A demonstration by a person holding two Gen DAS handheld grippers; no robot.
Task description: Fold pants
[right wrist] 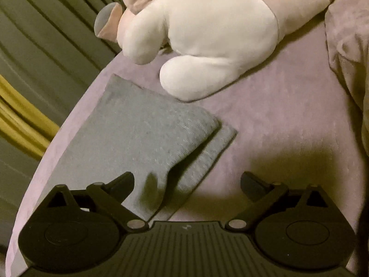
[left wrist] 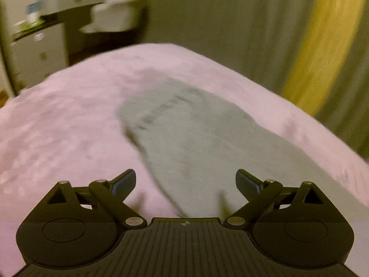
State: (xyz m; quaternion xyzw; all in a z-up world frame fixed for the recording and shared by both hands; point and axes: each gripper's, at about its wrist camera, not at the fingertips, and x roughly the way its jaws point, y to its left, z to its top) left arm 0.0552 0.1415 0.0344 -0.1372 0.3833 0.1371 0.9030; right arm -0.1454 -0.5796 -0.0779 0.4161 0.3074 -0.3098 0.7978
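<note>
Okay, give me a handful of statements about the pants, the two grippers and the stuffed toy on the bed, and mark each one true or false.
1. The grey pants lie on the pink bed cover. True.
2. The right gripper is clamped on the pants. False: its jaws stand wide open, gripping nothing.
3. The left gripper is open with no cloth pinched. True.
4. The white plush toy lies on top of the pants. False: it rests on the cover beyond them.
5. One layer of the pants is folded over another. True.
</note>
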